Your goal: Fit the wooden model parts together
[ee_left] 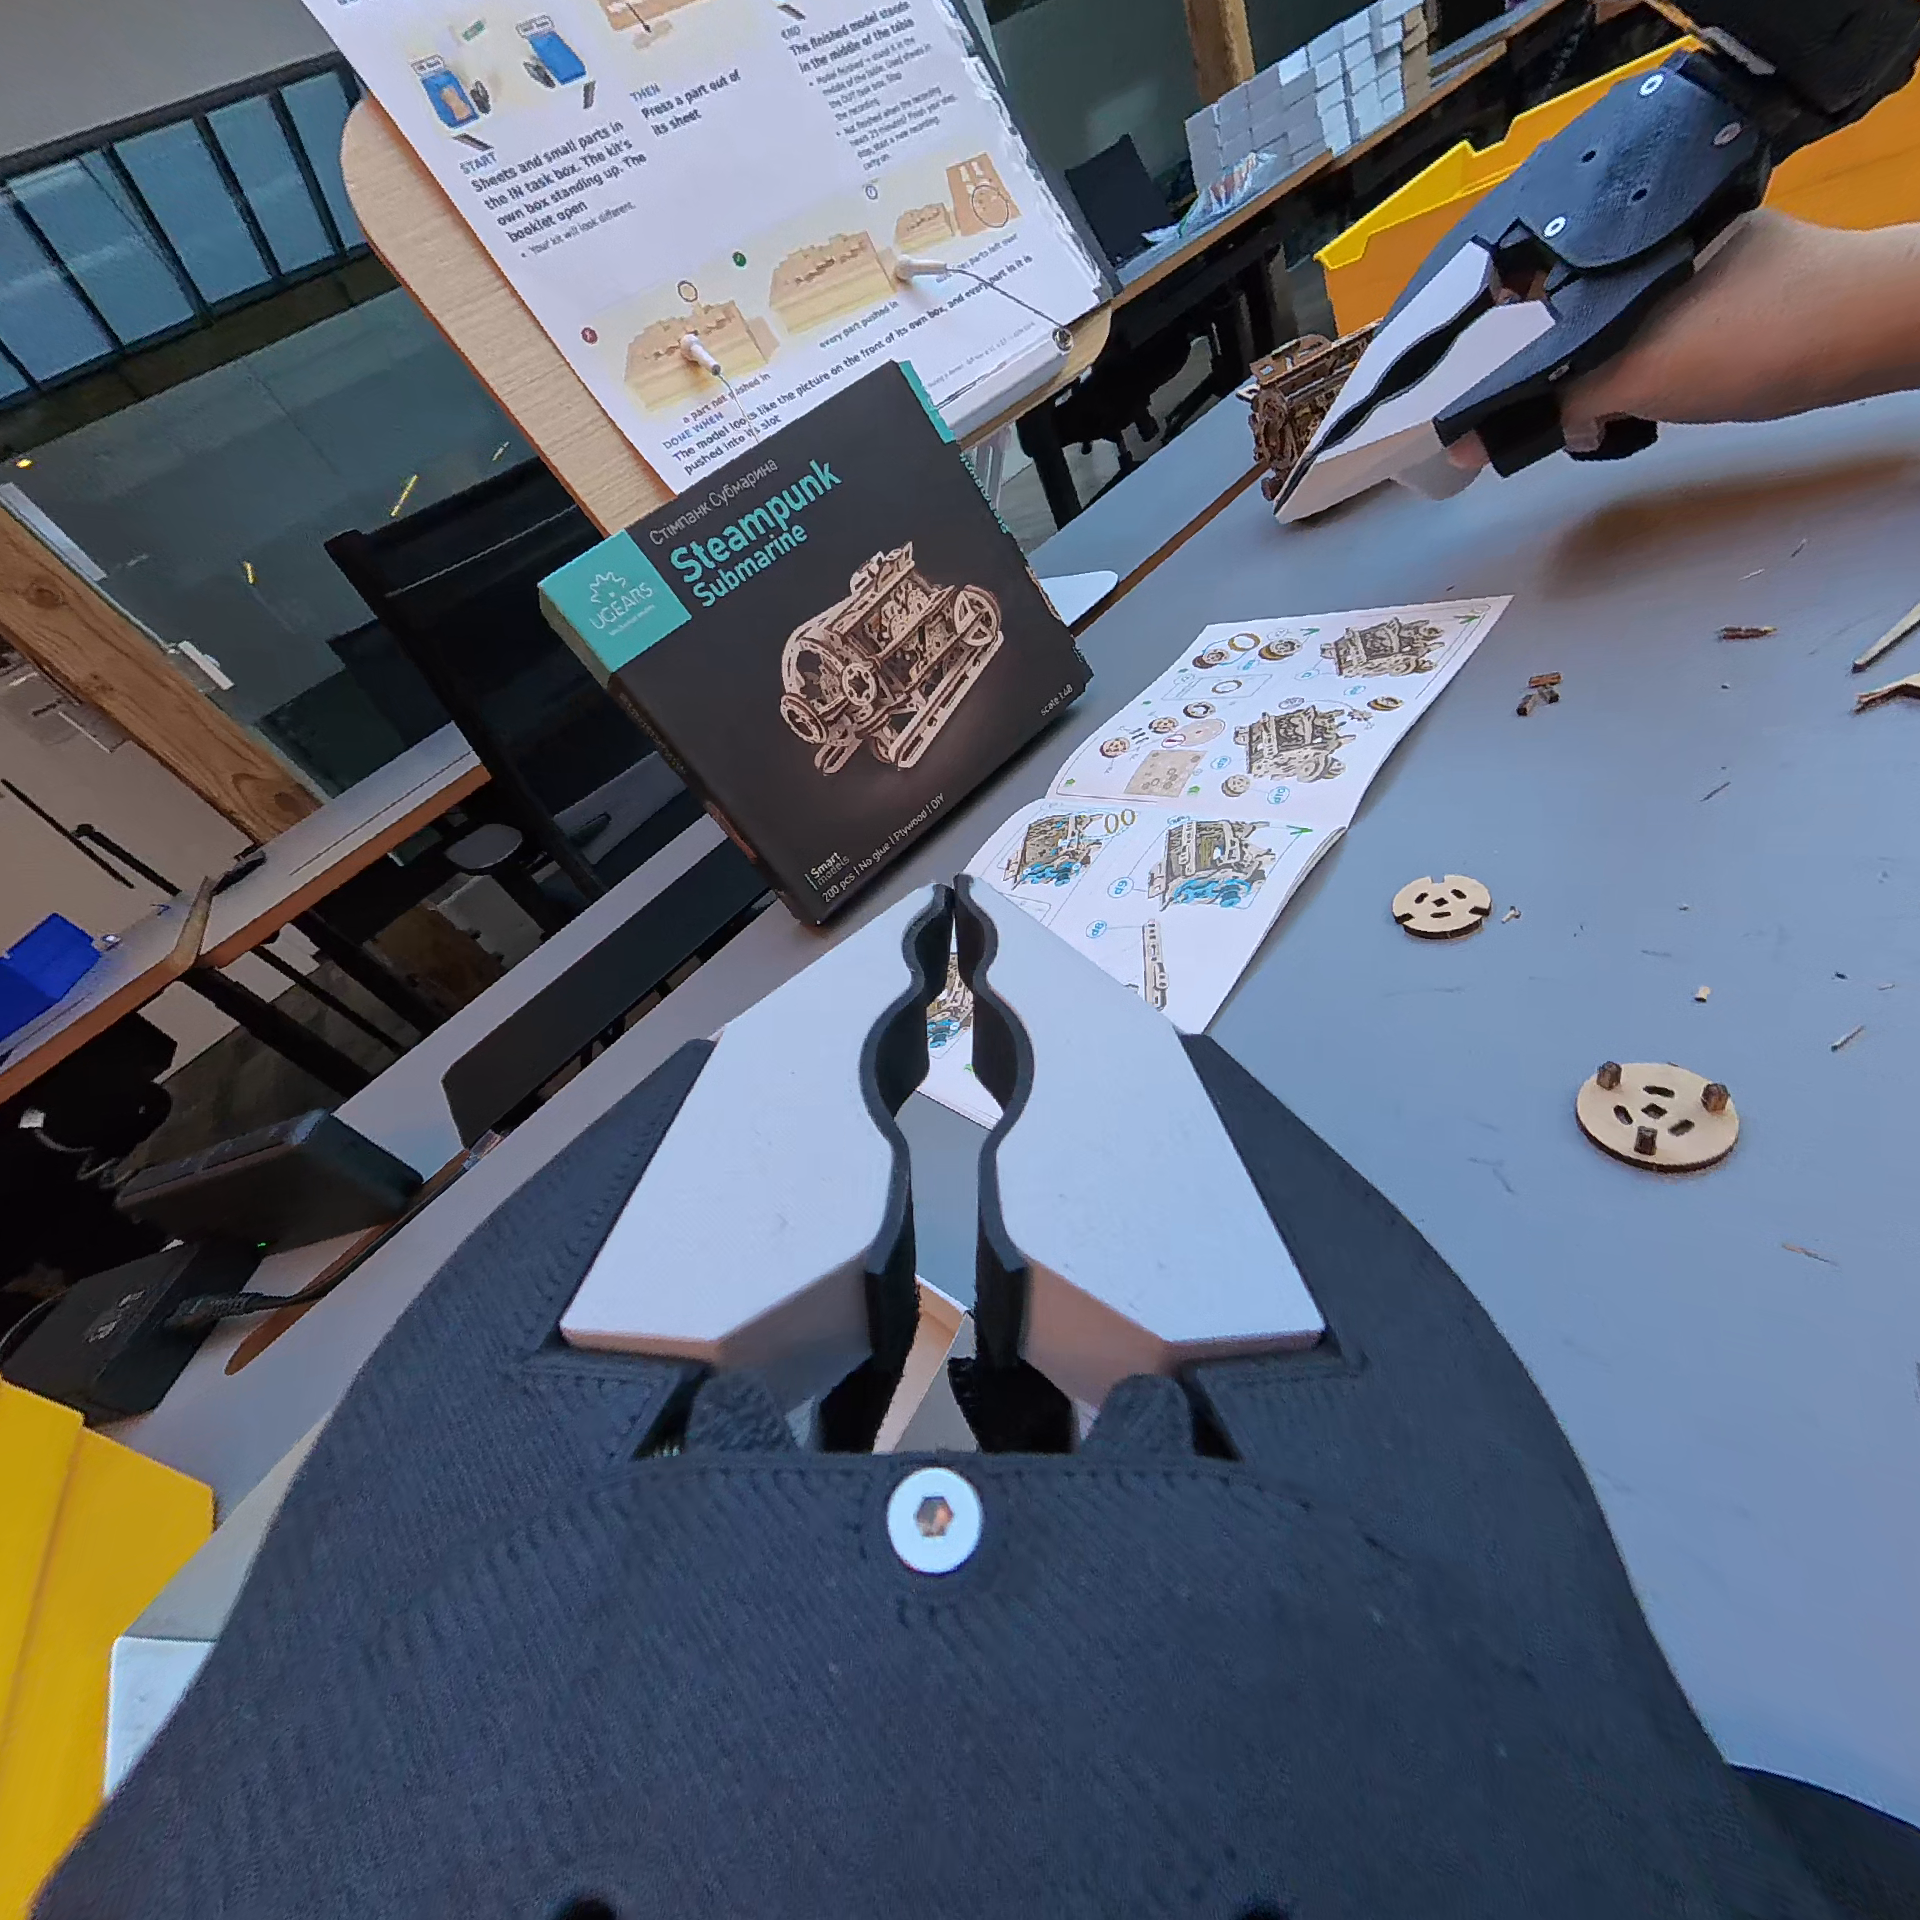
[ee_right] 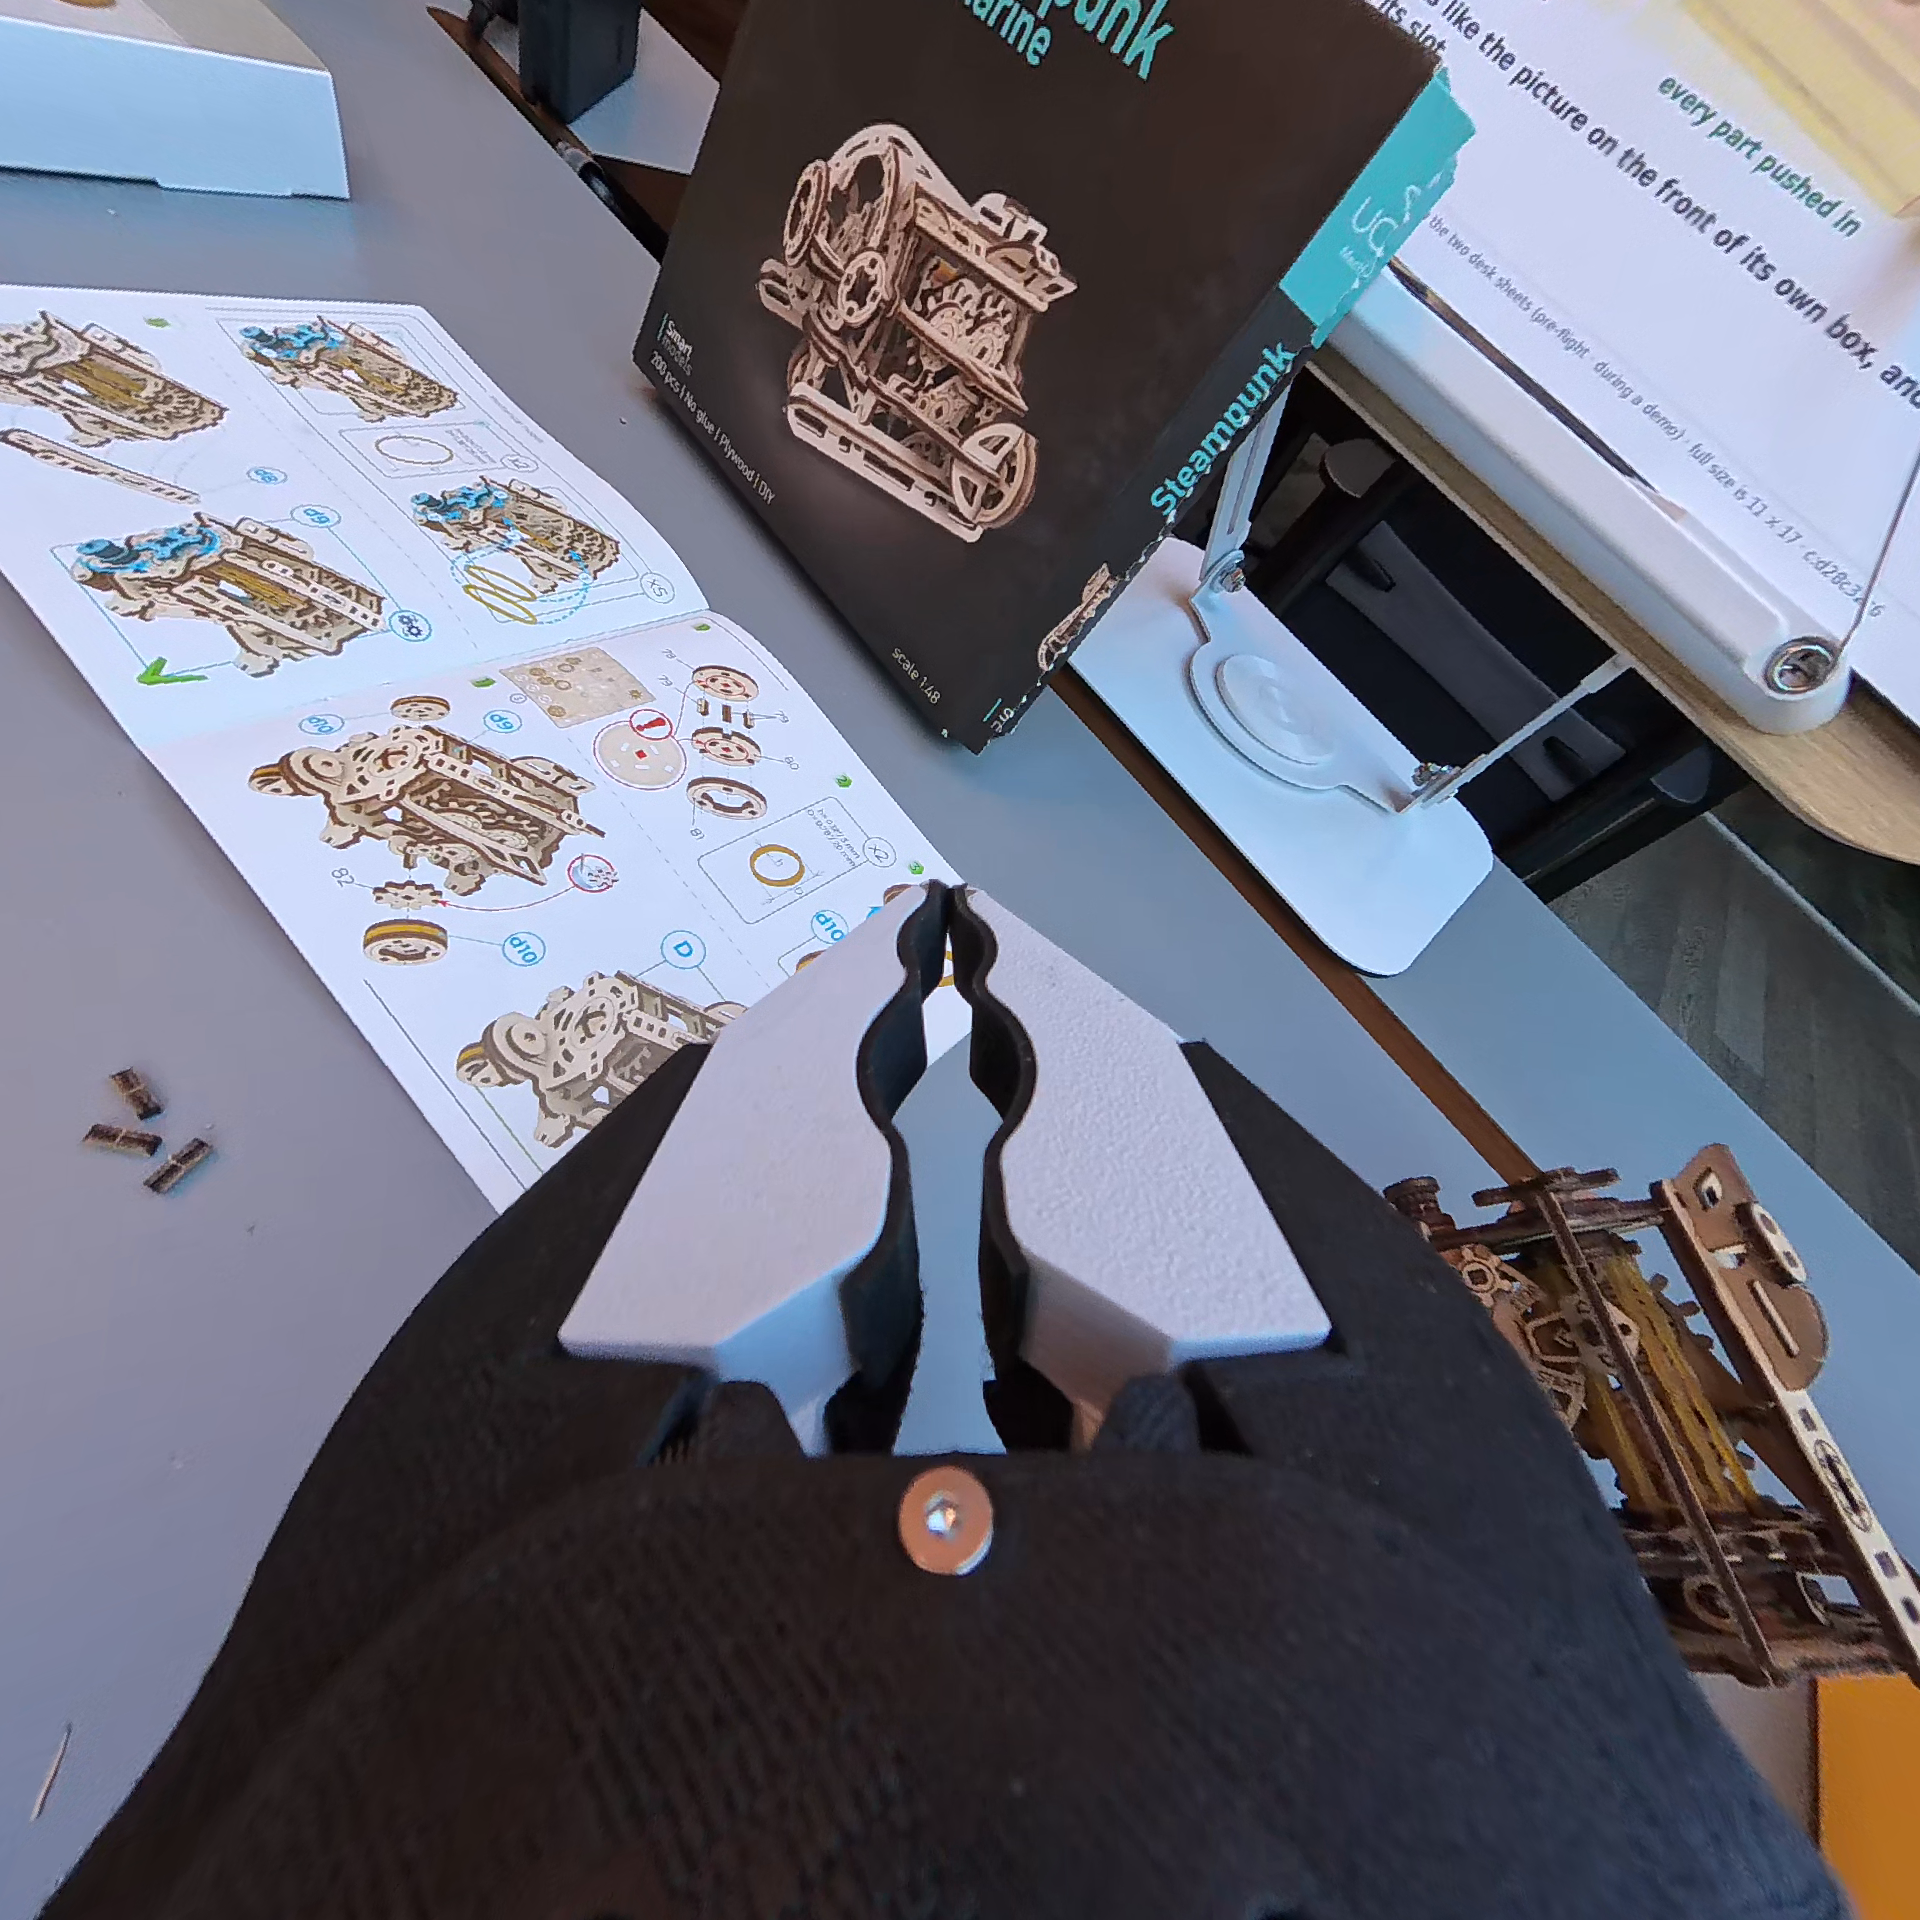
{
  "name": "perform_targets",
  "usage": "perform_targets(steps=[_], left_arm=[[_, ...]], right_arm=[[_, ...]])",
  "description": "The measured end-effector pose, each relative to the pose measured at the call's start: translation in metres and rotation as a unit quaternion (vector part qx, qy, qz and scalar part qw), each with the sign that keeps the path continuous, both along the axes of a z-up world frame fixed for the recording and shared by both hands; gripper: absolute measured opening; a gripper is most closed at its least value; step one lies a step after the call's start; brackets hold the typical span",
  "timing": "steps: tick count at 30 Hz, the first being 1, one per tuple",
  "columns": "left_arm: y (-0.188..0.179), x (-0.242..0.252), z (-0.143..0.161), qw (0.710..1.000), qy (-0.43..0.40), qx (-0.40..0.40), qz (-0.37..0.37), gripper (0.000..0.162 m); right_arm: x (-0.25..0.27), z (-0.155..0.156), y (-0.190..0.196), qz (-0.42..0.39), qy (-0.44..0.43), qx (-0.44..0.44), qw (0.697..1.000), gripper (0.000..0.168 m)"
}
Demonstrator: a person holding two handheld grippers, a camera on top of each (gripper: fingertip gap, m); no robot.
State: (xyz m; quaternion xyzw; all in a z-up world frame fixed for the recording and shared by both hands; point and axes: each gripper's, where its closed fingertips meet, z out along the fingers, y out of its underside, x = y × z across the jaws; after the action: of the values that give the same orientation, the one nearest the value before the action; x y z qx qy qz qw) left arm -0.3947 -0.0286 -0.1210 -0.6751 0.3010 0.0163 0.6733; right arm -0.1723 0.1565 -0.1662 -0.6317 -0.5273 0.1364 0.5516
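My left gripper (ee_left: 953, 891) is shut and empty, held above the grey table's near left edge. Two round wooden discs lie on the table to its right: a slotted one (ee_left: 1440, 906) and a larger one with pegs (ee_left: 1656, 1116). My right gripper (ee_right: 943, 891) is shut and empty, over the open instruction booklet (ee_right: 436, 665); it also shows in the left wrist view (ee_left: 1288, 509), held by a hand. The half-built wooden model (ee_right: 1662, 1434) stands just right of it, and shows behind the right gripper in the left wrist view (ee_left: 1294, 390). Three small wooden pegs (ee_right: 145, 1132) lie at the left.
The dark kit box (ee_left: 831, 665) stands upright behind the booklet (ee_left: 1226, 769). A white stand (ee_right: 1340, 810) holds an instruction sheet (ee_left: 748, 187) at the table's far edge. Yellow bins (ee_left: 1558, 187) stand at the back right. Wood scraps (ee_left: 1538, 691) litter the table (ee_left: 1558, 1403). Tip to tip, the grippers are about 30 cm apart. The half-built wooden model (ee_right: 1662, 1434) lies around 15 cm away from my right fingertips.
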Motion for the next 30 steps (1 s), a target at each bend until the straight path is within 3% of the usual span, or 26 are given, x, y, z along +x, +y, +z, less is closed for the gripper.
perform_targets(steps=[13, 15, 18, 21, 23, 27, 30], left_arm=[[-0.001, 0.011, -0.013, 0.999, 0.033, -0.023, -0.021, 0.0], [-0.001, 0.014, -0.017, 0.998, 0.043, -0.028, -0.024, 0.0], [-0.001, 0.015, -0.023, 0.997, 0.057, -0.037, -0.026, 0.0], [-0.001, 0.016, -0.025, 0.997, 0.063, -0.043, -0.026, 0.0], [-0.002, 0.017, -0.026, 0.997, 0.065, -0.045, -0.028, 0.0], [-0.01, 0.031, -0.032, 0.993, 0.069, -0.066, -0.073, 0.0], [-0.041, 0.069, -0.043, 0.969, 0.043, -0.122, -0.209, 0.0]], right_arm=[[-0.008, -0.002, -0.012, 0.025, -0.019, 0.008, 0.999, 0.0], [-0.03, 0.021, -0.042, 0.078, 0.017, 0.011, 0.997, 0.0], [-0.08, 0.043, -0.127, 0.214, 0.032, -0.036, 0.976, 0.002], [-0.113, 0.03, -0.19, 0.276, -0.025, -0.062, 0.959, 0.005], [-0.118, 0.012, -0.209, 0.295, -0.086, -0.052, 0.95, 0.005], [-0.101, 0.014, -0.179, 0.258, -0.114, -0.006, 0.959, 0.004], [-0.074, 0.048, -0.148, 0.224, -0.045, -0.008, 0.974, 0.001]])
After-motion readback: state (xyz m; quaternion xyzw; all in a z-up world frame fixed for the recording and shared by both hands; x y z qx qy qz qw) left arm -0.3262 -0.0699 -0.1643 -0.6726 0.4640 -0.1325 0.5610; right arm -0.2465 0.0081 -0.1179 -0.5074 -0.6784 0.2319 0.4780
